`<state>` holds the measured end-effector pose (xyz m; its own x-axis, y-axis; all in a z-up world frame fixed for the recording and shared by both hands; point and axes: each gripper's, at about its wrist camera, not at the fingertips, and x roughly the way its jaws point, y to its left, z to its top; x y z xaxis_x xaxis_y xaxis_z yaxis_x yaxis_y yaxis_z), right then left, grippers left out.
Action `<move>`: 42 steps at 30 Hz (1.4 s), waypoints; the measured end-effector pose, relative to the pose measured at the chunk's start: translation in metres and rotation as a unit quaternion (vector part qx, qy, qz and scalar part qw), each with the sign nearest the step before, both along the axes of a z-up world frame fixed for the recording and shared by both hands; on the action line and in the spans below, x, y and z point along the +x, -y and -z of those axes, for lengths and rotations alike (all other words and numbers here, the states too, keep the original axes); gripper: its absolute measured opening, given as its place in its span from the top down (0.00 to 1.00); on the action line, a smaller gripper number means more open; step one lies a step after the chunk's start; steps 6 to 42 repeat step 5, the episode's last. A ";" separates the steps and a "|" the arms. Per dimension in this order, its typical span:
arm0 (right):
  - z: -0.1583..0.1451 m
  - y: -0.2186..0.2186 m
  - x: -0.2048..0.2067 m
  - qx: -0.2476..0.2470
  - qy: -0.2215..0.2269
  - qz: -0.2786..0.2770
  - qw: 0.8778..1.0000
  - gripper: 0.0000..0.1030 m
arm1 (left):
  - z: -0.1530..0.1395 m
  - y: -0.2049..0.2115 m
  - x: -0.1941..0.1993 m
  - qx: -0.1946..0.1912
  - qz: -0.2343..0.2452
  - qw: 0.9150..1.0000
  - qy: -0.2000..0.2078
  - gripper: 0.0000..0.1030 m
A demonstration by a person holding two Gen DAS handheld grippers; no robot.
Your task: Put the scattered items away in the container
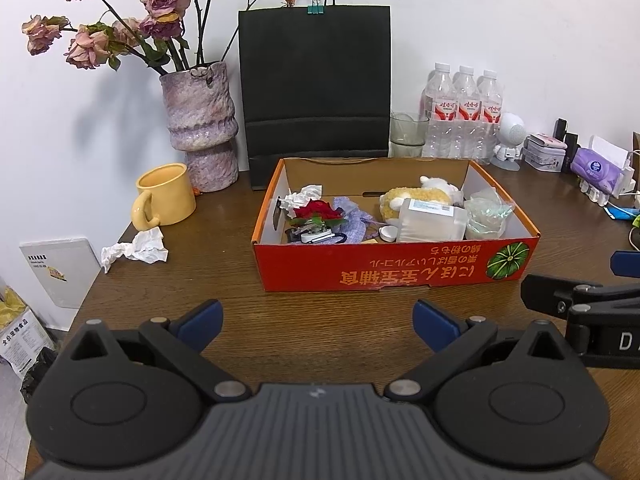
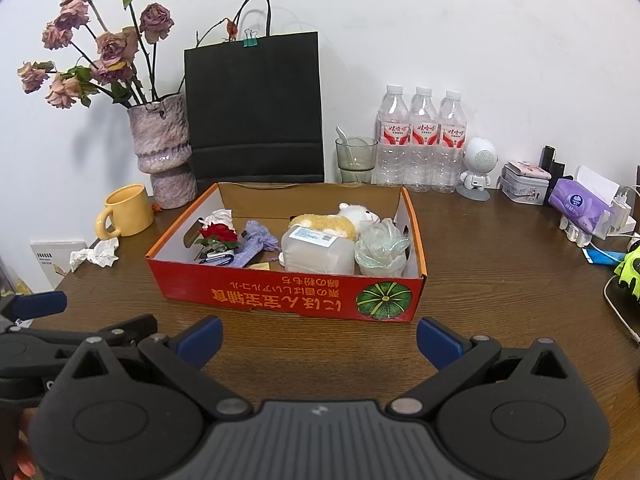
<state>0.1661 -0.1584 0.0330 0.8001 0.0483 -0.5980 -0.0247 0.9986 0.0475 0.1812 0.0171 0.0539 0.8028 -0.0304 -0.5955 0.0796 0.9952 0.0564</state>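
Crumpled tissue on desk, well ahead-left of left fingers, near yellow mug. Red cardboard box straight ahead of both fingers pairs, holding plush toy, red rose, plastic container, second tissue wad. Left gripper spread wide, nothing held. Right gripper spread wide too, nothing held, hovering over bare desk just short of box front. Vase, black paper bag, water bottles beyond box, against wall.
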 end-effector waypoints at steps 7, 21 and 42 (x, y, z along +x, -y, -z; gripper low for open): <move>0.000 0.000 0.000 -0.002 -0.001 0.002 1.000 0.00 | 0.002 0.000 0.002 -0.010 -0.005 1.000 -0.017 0.00; 0.000 0.000 0.000 -0.002 -0.001 0.002 1.000 0.00 | 0.002 0.000 0.002 -0.010 -0.005 1.000 -0.017 0.00; 0.000 0.000 0.000 -0.002 -0.001 0.002 1.000 0.00 | 0.002 0.000 0.002 -0.010 -0.005 1.000 -0.017 0.00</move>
